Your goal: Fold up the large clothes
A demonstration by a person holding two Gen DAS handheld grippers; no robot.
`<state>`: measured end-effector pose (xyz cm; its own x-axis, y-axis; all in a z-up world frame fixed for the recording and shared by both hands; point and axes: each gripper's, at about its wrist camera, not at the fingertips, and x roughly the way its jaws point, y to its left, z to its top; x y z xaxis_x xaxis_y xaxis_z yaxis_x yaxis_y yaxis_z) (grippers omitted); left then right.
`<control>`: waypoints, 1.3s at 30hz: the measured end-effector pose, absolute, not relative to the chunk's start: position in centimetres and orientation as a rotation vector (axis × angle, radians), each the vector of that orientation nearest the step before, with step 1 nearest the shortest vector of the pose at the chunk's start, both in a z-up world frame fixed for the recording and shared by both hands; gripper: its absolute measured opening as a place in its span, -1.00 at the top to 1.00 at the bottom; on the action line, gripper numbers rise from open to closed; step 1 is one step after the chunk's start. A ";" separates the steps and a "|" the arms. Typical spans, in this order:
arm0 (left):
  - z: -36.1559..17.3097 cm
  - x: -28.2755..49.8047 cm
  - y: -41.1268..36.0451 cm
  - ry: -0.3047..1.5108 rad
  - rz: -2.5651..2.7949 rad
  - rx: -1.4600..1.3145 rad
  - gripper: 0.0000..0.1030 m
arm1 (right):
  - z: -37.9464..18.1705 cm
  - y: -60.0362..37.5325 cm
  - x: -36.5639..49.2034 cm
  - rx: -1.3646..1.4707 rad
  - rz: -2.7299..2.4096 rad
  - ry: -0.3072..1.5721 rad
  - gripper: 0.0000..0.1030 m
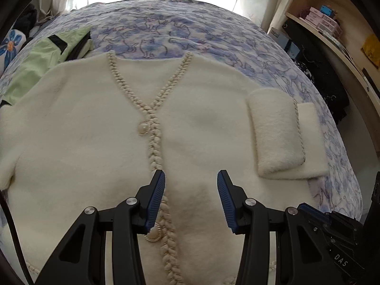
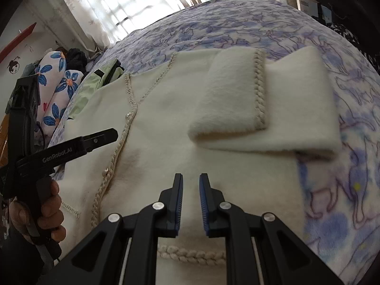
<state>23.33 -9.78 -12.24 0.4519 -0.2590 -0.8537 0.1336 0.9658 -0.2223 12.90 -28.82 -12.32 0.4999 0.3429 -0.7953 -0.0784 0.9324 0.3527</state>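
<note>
A cream fuzzy cardigan [image 1: 90,142] with braided trim and pearl buttons [image 1: 143,128] lies flat, front up, on the bed. Its right sleeve [image 1: 277,137] is folded back over itself at the right side; it also shows in the right wrist view [image 2: 237,99]. My left gripper [image 1: 191,178] is open and empty, hovering above the cardigan's lower front by the braided placket. My right gripper [image 2: 191,178] hovers over the cardigan's lower right part with its jaws slightly apart and nothing between them. The left gripper [image 2: 104,137] shows from the side in the right wrist view.
The bed has a blue and purple cat-print cover [image 1: 166,30]. A light green garment [image 1: 47,57] lies at the cardigan's upper left. Flower-print pillows [image 2: 57,80] sit at the far left. Wooden shelves [image 1: 332,23] with boxes stand right of the bed. A window is behind.
</note>
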 end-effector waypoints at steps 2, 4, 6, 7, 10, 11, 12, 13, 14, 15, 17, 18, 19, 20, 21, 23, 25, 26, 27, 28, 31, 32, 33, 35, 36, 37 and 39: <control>-12.1 23.0 -11.9 1.069 -0.281 -0.092 0.11 | -12.1 -30.0 11.7 0.316 0.235 1.006 0.73; -12.0 22.9 -14.5 1.060 -0.323 -0.041 -0.09 | -12.1 -31.0 10.8 0.338 0.215 0.995 0.73; -12.0 22.8 -17.0 1.046 -0.355 0.028 -0.15 | -12.1 -32.0 10.1 0.378 0.203 0.986 0.73; -12.1 22.7 -18.2 1.045 -0.366 0.065 -0.15 | -12.1 -32.5 9.8 0.406 0.202 0.981 0.73; -12.9 23.1 -21.5 1.037 -0.382 0.154 -0.15 | -12.4 -33.5 9.1 0.458 0.198 0.972 0.73; -13.2 23.2 -22.4 1.031 -0.374 0.181 -0.15 | -12.5 -33.6 8.9 0.462 0.197 0.974 0.73; -13.4 23.4 -23.2 1.026 -0.368 0.207 -0.15 | -12.7 -33.7 8.8 0.463 0.195 0.978 0.73; -13.8 23.6 -23.9 1.027 -0.366 0.233 -0.15 | -12.9 -33.8 8.7 0.463 0.194 0.984 0.73; -14.1 23.8 -24.5 1.032 -0.366 0.253 -0.15 | -13.2 -33.9 8.6 0.463 0.192 0.990 0.73; -14.5 24.1 -25.1 1.039 -0.365 0.270 -0.15 | -13.4 -34.1 8.4 0.467 0.193 0.994 0.73; -14.9 24.7 -25.6 1.045 -0.354 0.282 -0.15 | -13.6 -34.2 8.2 0.471 0.192 0.997 0.73; -14.8 25.0 -25.6 1.044 -0.359 0.278 0.08 | -13.7 -34.3 8.1 0.472 0.189 0.998 0.73; -14.5 25.2 -25.6 1.040 -0.378 0.270 0.74 | -13.7 -34.5 8.1 0.475 0.187 0.998 0.73; -14.1 25.5 -25.5 1.030 -0.359 0.285 0.88 | -13.7 -34.6 8.0 0.477 0.183 0.996 0.73; -13.5 25.8 -25.1 1.010 -0.339 0.286 0.88 | -13.6 -34.7 7.9 0.479 0.181 0.993 0.73; -11.3 26.2 -23.2 0.956 -0.336 0.229 0.89 | -13.4 -34.9 7.7 0.480 0.176 0.984 0.73; -9.1 26.6 -20.5 0.926 -0.315 0.159 0.89 | -13.1 -34.9 7.5 0.471 0.175 0.971 0.73; -8.2 26.6 -18.9 0.908 -0.290 0.130 0.89 | -13.0 -34.8 7.4 0.461 0.173 0.965 0.73; -7.3 26.6 -17.1 0.887 -0.257 0.112 0.89 | -12.9 -34.7 7.2 0.448 0.169 0.960 0.73; -6.7 26.5 -15.3 0.867 -0.224 0.101 0.89 | -12.8 -34.5 7.2 0.436 0.168 0.957 0.73; -6.6 26.2 -9.0 0.858 -0.112 0.066 0.83 | -12.8 -33.8 7.3 0.413 0.179 0.961 0.73; -7.2 26.2 -6.9 0.883 -0.085 0.050 0.79 | -12.9 -33.6 7.4 0.406 0.184 0.966 0.73; -8.1 26.1 -4.7 0.924 -0.065 0.028 0.53 | -13.0 -33.2 7.4 0.399 0.190 0.972 0.73; -10.4 26.1 -1.1 1.015 -0.048 -0.043 0.12 | -13.2 -32.6 7.8 0.384 0.204 0.987 0.73; -11.4 26.0 0.2 1.050 -0.043 -0.075 0.08 | -13.3 -32.3 8.0 0.376 0.210 0.994 0.73; -12.3 25.7 1.4 1.075 -0.034 -0.098 0.08 | -13.3 -32.0 8.2 0.369 0.216 1.000 0.73; -13.1 25.3 2.9 1.078 -0.002 -0.106 0.08 | -13.3 -31.3 8.6 0.355 0.226 1.010 0.73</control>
<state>25.34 2.85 -13.11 0.4739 -0.0529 -0.8790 -0.0504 0.9949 -0.0871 8.56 -31.32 -13.31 0.5158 0.3458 -0.7838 -0.0217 0.9199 0.3916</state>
